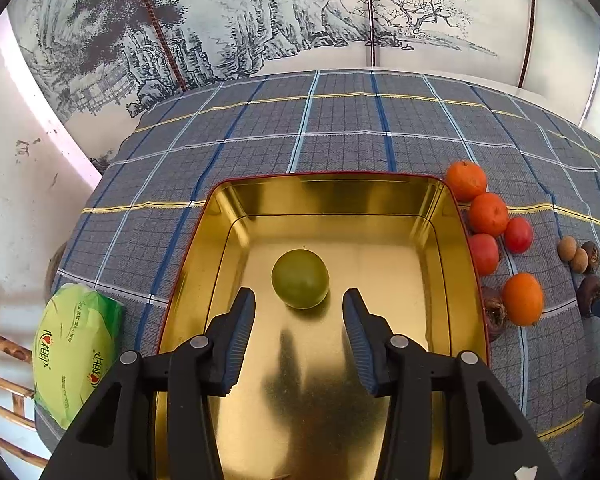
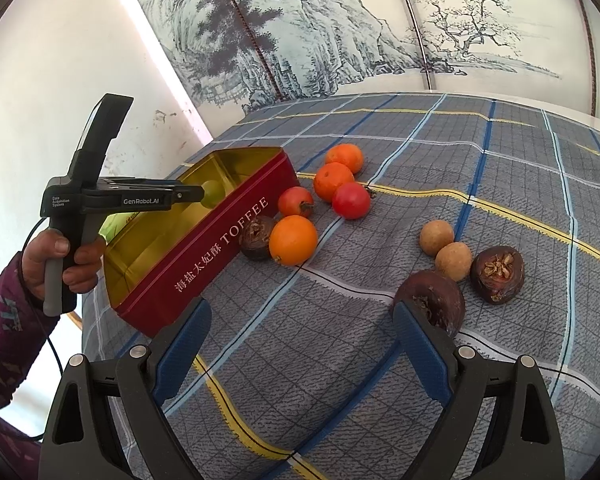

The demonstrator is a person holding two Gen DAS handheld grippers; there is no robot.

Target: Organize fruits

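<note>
Clearly, our left gripper [image 1: 299,312] hangs over the open red-sided toffee tin with a gold interior [image 1: 380,200], its jaws parted with nothing pressed between them. The round green fruit [image 1: 300,279] lies on the tin floor just ahead of the fingertips, free of both blue ribbed pads [image 1: 236,344]. From the right wrist view that fruit is half hidden behind the left gripper's tip and the tin wall, so we cannot tell there whether it touches anything.

Our right gripper [image 2: 302,320] stands wide apart over the grey-blue checked tablecloth [image 2: 500,160], empty. One dark brown water chestnut [image 2: 430,300] sits right at its right fingertip, partly covered by it; whether they touch we cannot say. A second dark one [image 2: 497,274] and two tan round fruits [image 2: 444,248] lie just beyond. Ahead and to the left of the jaws, beside the tin, cluster three orange citrus fruits [image 2: 293,239], two red tomato-like fruits [image 2: 351,200], and another dark chestnut [image 2: 256,237] half tucked behind the nearest orange.

To the left of the left gripper, a green plastic packet [image 1: 76,352] lies on the cloth; its print is too small to read. A hand in a purple patterned sleeve [image 2: 60,264] grips the left tool's handle, cut off by the frame edge.
</note>
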